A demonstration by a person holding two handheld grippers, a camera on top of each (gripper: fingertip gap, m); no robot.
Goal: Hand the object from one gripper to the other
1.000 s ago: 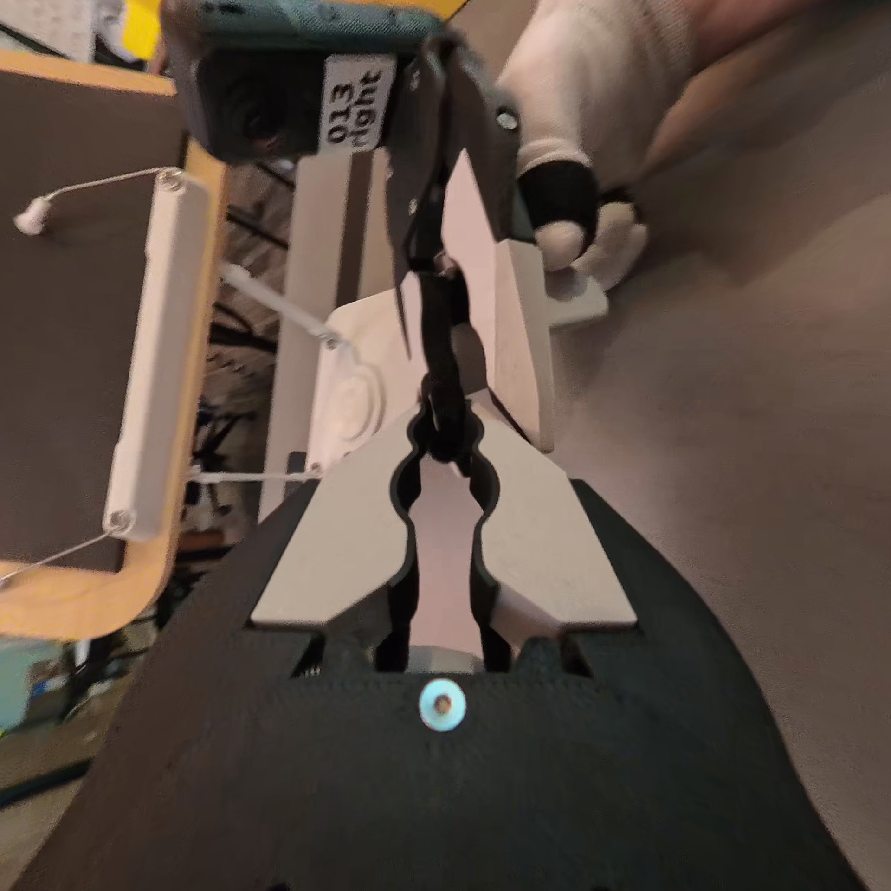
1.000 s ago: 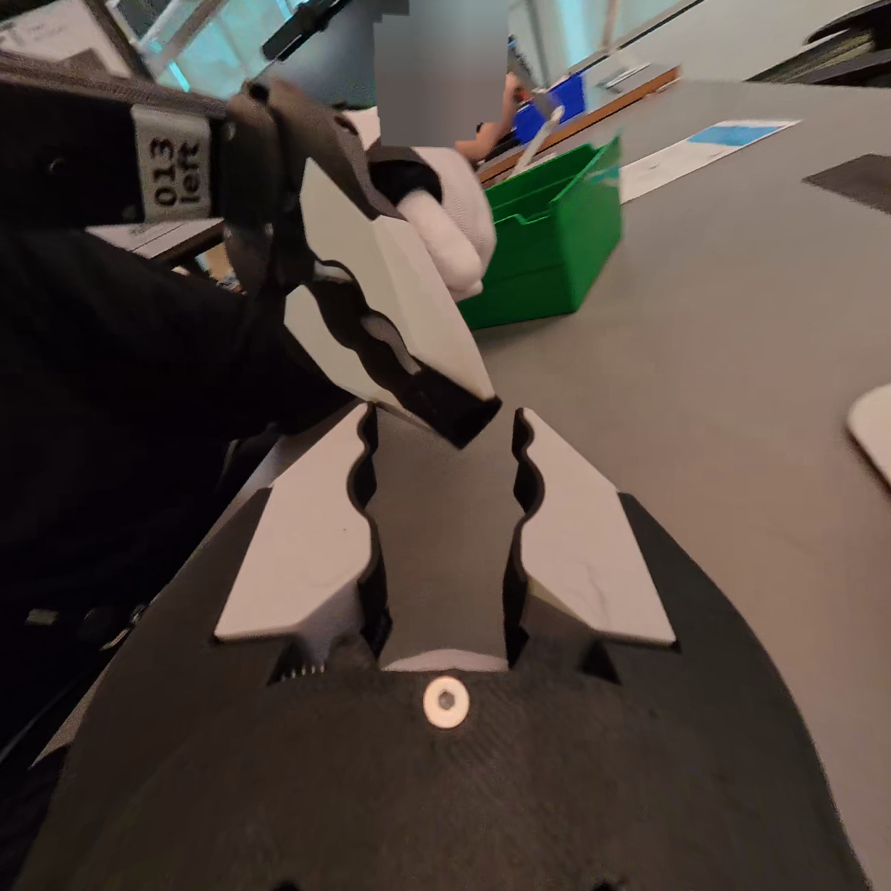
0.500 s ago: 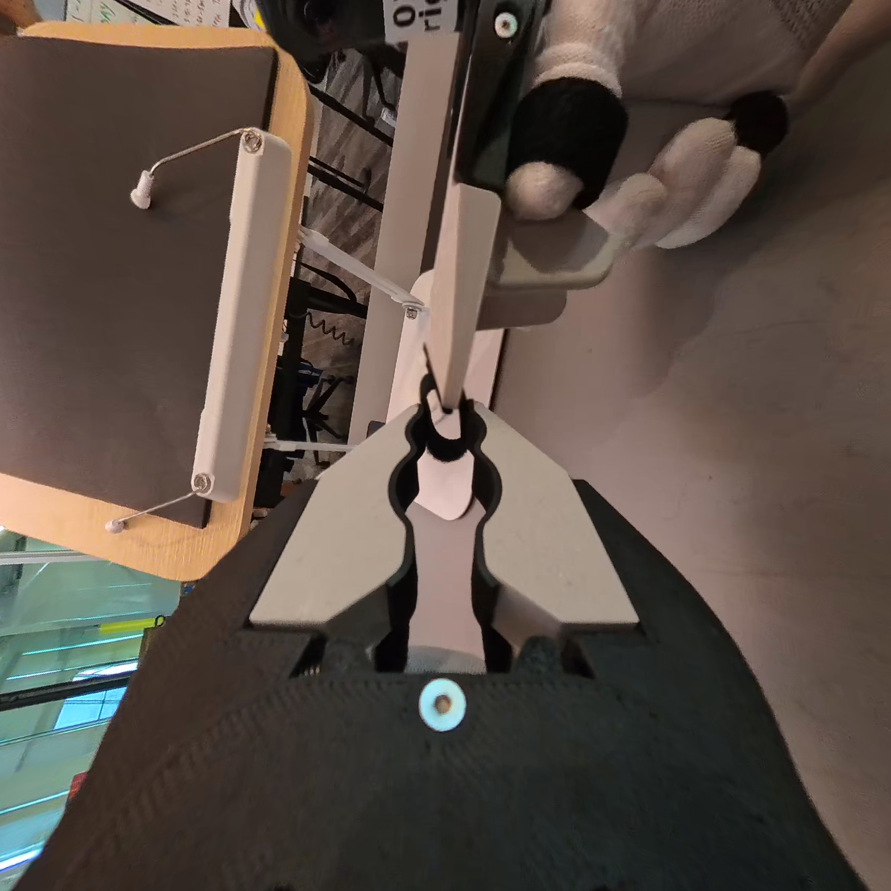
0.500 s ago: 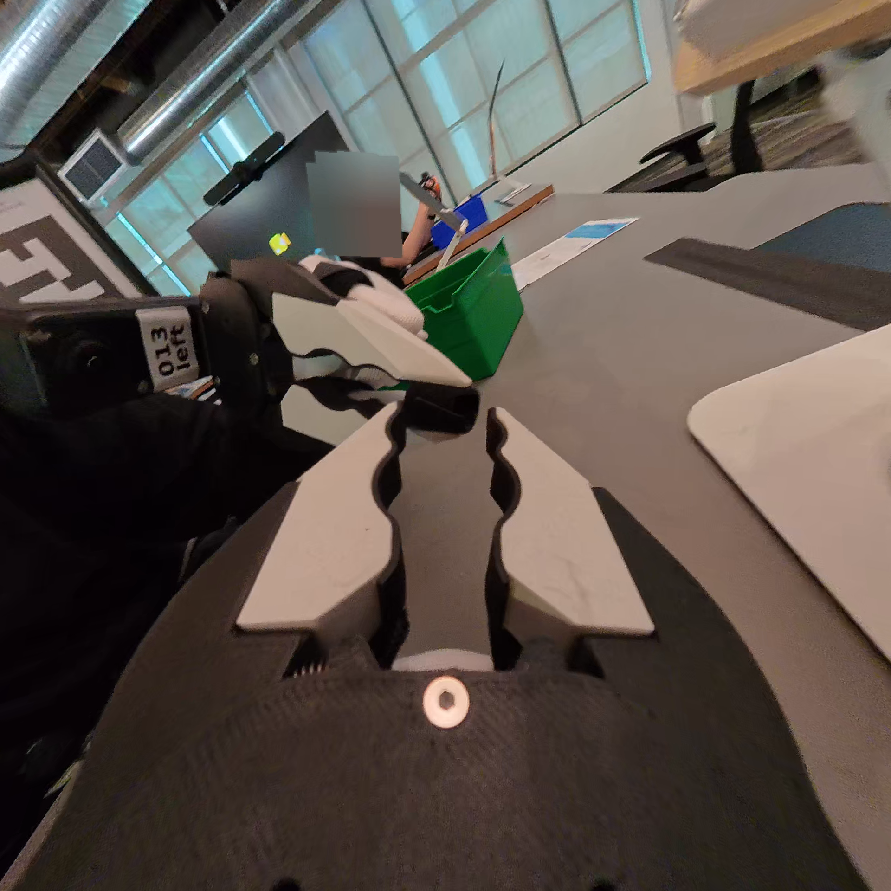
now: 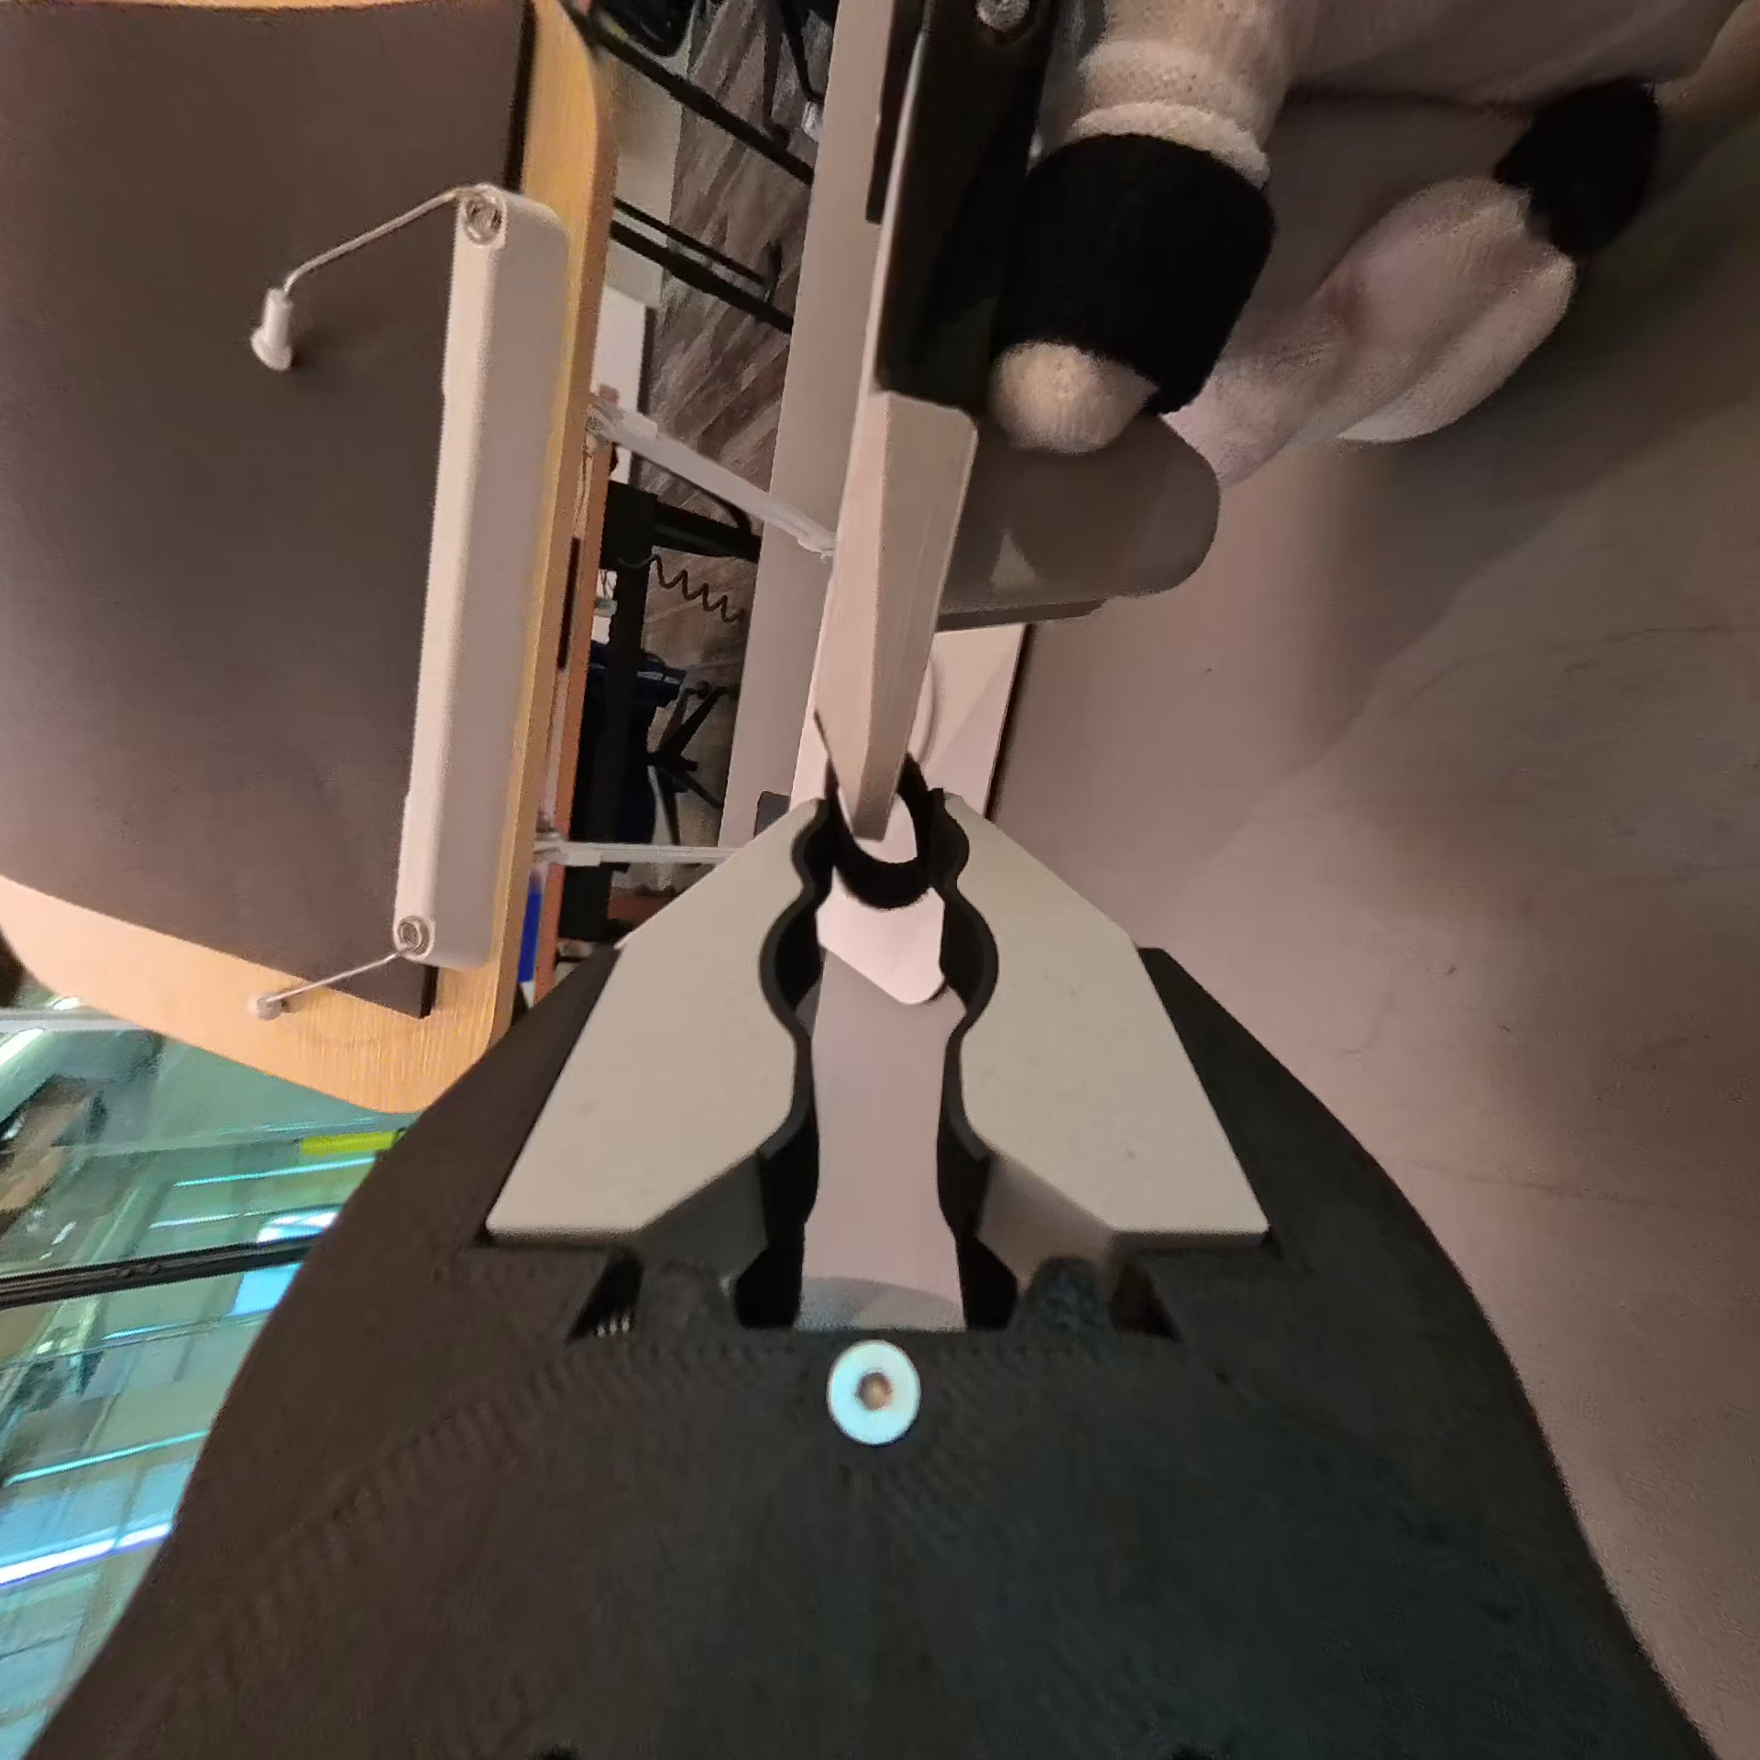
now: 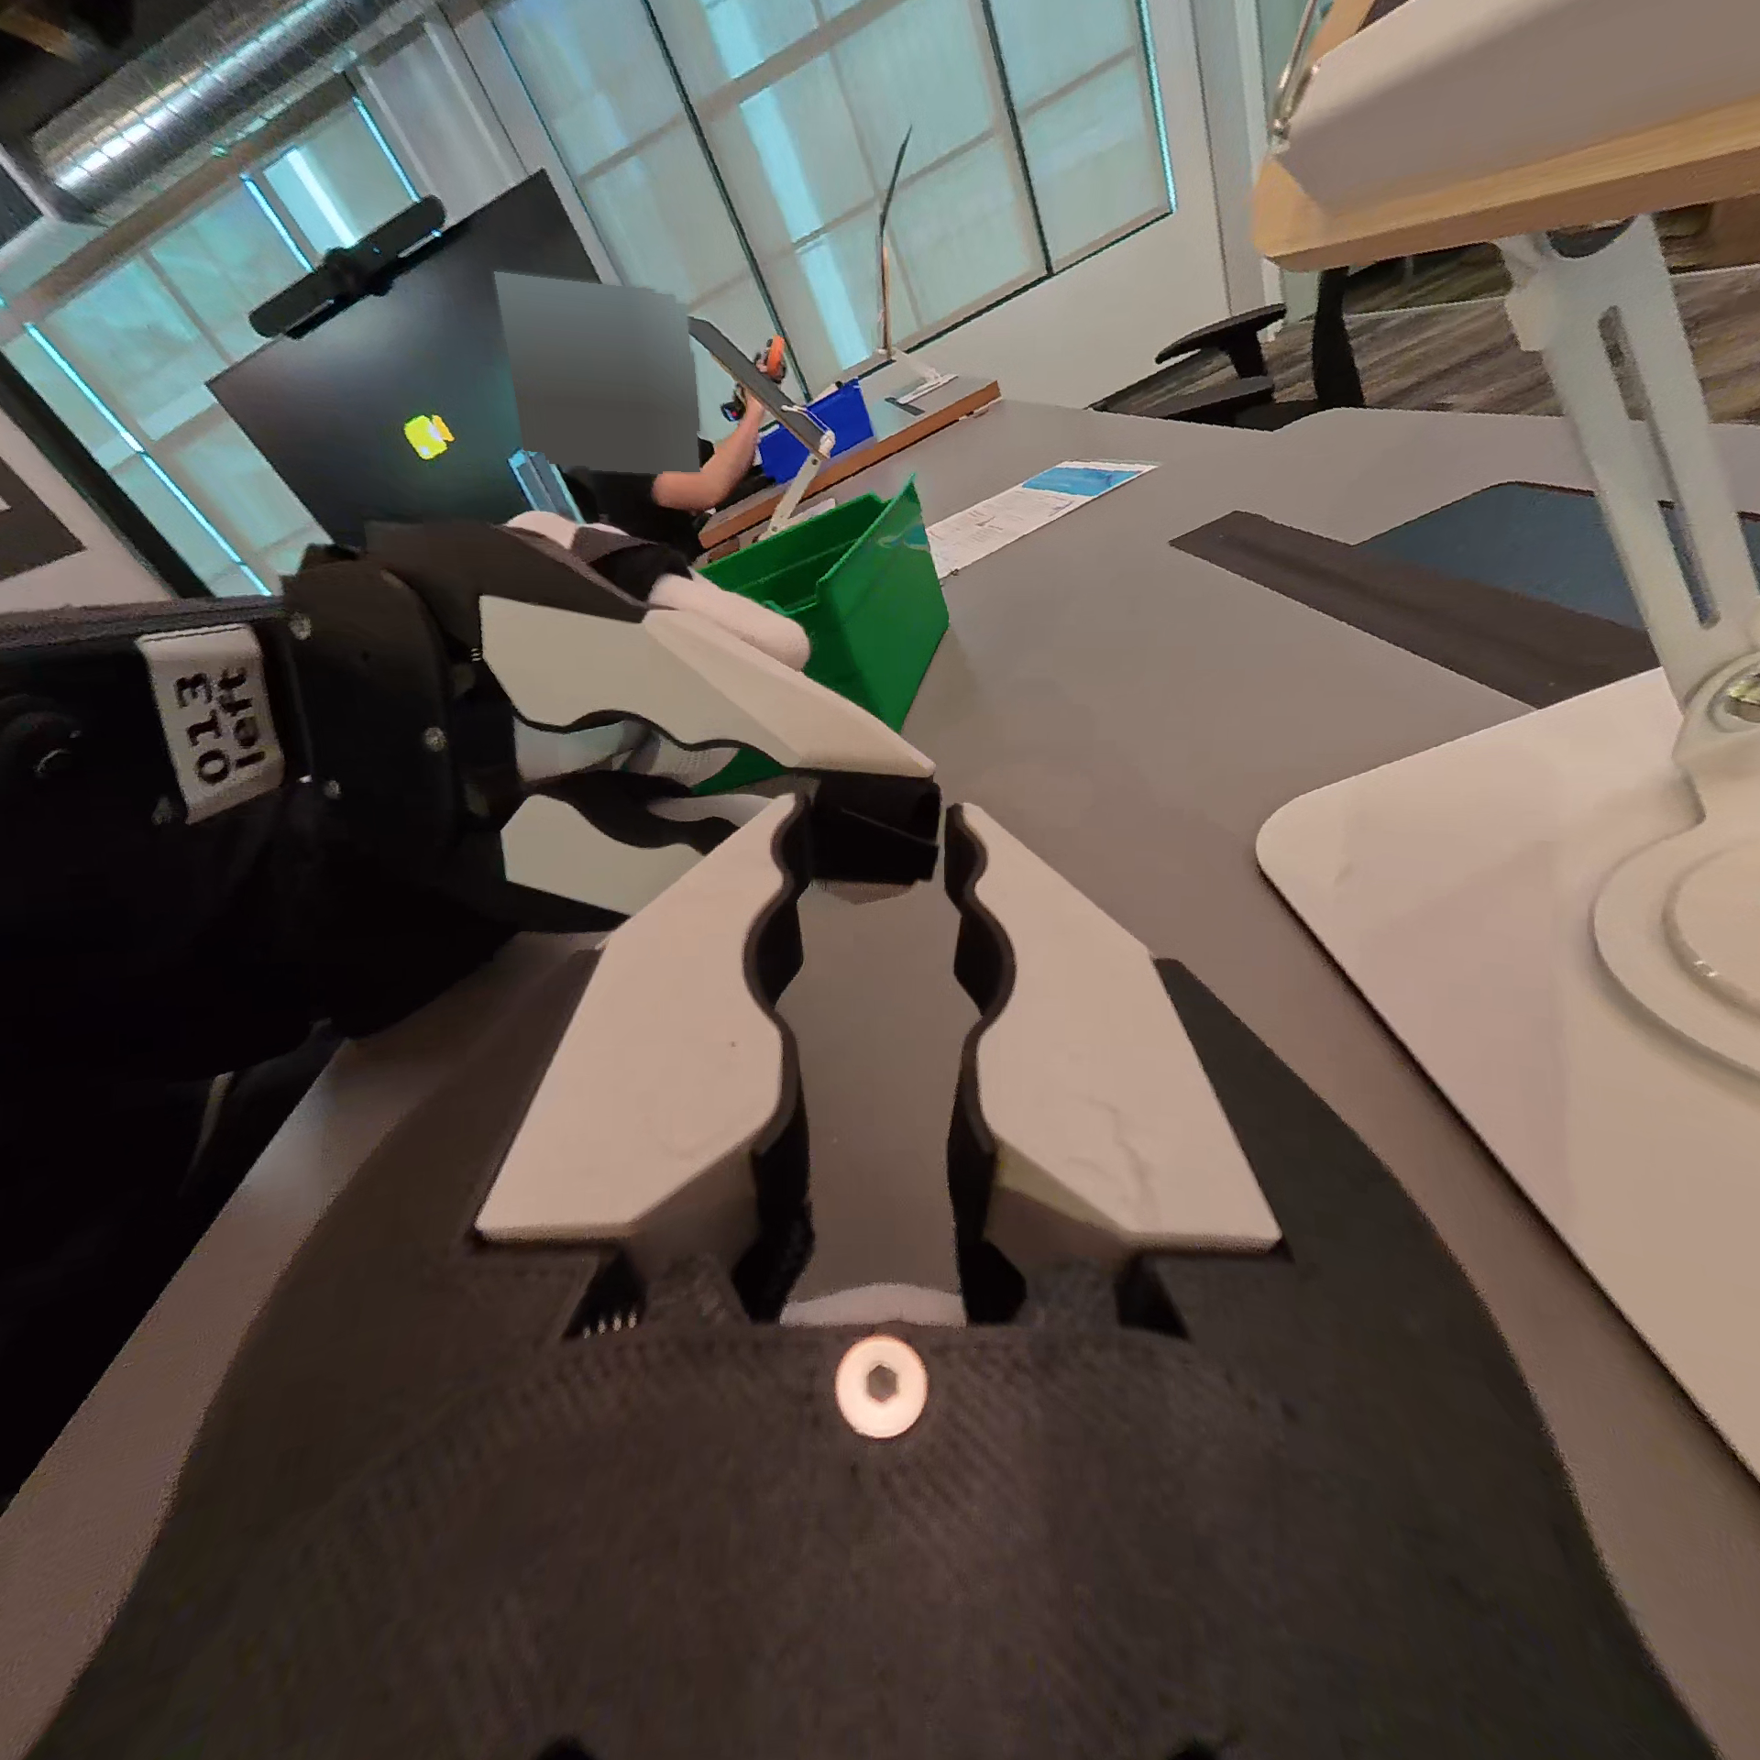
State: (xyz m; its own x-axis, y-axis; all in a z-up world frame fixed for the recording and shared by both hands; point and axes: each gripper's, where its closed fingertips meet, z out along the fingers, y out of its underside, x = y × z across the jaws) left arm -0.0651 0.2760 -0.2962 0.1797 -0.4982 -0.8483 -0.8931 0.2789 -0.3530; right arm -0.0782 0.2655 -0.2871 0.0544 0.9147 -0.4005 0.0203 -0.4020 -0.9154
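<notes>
Held above the bench (image 6: 1190, 667), a small, dark black object (image 6: 871, 843) sits pinched between the tips of my left hand-held gripper (image 5: 881, 857) and my right hand-held gripper (image 6: 874, 829), both nearly closed on it. A white printed label (image 6: 214, 733) marks the left one. The object's shape is largely hidden.

Grey counter (image 6: 1190, 724) fills the right wrist view. Green bin (image 6: 862, 610) sits on it, open top, with a printed sheet (image 6: 1038, 500) just behind. White monitor-stand base (image 6: 1524, 952) at right edge, arm (image 6: 1619, 457) rising from it. Dark mat strip (image 6: 1381, 590) beyond it. Far back: black screen (image 6: 419, 400), blue bin (image 6: 819, 433), office chair (image 6: 1229, 367), windows. Left wrist view: wood-edged board (image 5: 562, 286) with a white bar (image 5: 467, 571) mounted on it.
</notes>
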